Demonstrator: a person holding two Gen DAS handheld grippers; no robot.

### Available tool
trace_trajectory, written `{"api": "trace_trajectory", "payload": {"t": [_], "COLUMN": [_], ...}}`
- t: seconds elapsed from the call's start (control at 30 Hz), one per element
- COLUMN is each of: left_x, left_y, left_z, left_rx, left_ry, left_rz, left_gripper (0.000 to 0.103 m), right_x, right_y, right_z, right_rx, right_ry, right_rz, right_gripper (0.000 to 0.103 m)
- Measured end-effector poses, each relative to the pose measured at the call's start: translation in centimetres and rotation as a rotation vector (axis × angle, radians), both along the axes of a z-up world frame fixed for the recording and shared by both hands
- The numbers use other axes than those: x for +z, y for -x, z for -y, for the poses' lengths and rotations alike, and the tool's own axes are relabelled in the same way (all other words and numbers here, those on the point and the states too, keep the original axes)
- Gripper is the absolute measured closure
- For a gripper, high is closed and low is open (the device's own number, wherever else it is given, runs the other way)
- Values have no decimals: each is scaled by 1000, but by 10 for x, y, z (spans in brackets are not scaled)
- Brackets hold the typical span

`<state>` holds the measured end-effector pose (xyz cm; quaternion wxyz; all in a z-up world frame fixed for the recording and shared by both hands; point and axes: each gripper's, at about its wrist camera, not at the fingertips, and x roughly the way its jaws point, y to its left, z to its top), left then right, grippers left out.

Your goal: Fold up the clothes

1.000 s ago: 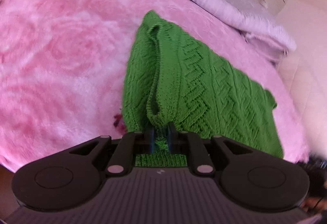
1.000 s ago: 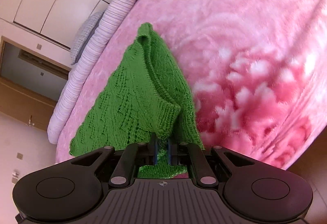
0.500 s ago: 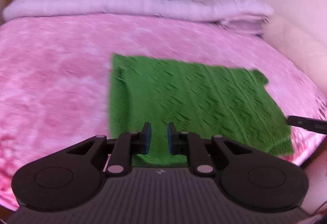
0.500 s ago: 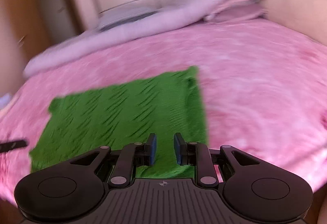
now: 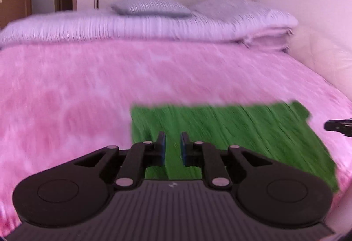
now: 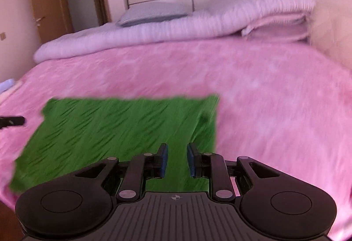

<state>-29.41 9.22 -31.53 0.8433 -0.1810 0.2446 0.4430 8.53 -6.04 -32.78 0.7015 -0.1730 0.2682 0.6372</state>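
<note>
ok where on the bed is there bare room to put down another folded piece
Bare pink blanket lies right of the green knit, and a wide strip between it and the rolled duvet. More bare blanket lies left of the knit in the left view. The headboard end is crowded with pillows.

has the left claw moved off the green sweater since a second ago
Yes. The left claw let go of the green sweater, drawing back from the folded duvet, jaws closing on nothing.
</note>
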Motion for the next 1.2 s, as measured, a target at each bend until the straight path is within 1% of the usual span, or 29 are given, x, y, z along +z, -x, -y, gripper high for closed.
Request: {"api": "trace_trajectory", "payload": {"t": [0.1,0.2,0.27,0.3,0.37,0.4,0.43,0.47,0.53,0.6,0.7,0.77,0.83,0.9,0.97,1.03,1.07,1.1,1.13,1.2], "left_x": [-10,-31,-49,-60,-76,-80,-79,-78,-68,-51,-27,-17,-16,-19,-31,-46,-49,-47,-42,-29], "left_y": [-8,-18,-20,-20,-18,-17,-16,-16,-15,-12,-6,-5,-2,1,4,5,5,6,4,2], "left_z": [-36,-61,-73,-76,-79,-79,-78,-78,-75,-64,-32,-7,21,49,69,81,86,90,93,100], "left_rx": [8,0,-7,-7,-9,-9,-7,-5,-1,-18,-46,-74,-105,-131,-130,-119,-113,-106,-101,-106], "left_ry": [-25,-1,35,56,53,48,48,49,55,50,56,68,89,114,156,197,191,182,178,160], "left_rz": [-10,-38,-56,-68,-59,-53,-52,-56,-65,-30,3,4,7,5,-18,-63,-75,-82,-93,-91], "left_gripper": [101,101,101,102,102,101,101,101,103,103,103,103,103,102,102,102,102,102,102,102], "right_x": [-2,-12,-24,-33,-55,-64,-67,-68,-64,-54,-24,-8,3,4,0,-15,-27,-36,-36,-24], "right_y": [-11,-20,-27,-31,-40,-44,-46,-48,-49,-49,-37,-23,-4,15,33,43,47,51,55,64], "right_z": [-33,-62,-78,-86,-94,-94,-91,-89,-85,-80,-55,-33,-9,15,39,51,55,61,67,71], "right_rx": [13,22,18,16,16,15,11,6,-9,-29,-46,-41,-34,-33,-41,-60,-74,-82,-83,-89], "right_ry": [-35,-53,-29,-1,72,88,67,56,66,73,25,-14,-32,-26,-7,56,111,119,94,106], "right_rz": [25,42,59,55,34,22,12,2,-18,-31,-38,-61,-72,-72,-77,-104,-109,-101,-82,-52], "right_gripper": [81,81,81,81,81,81,82,82,82,82,82,82,82,82,82,82,82,82,82,82]}}
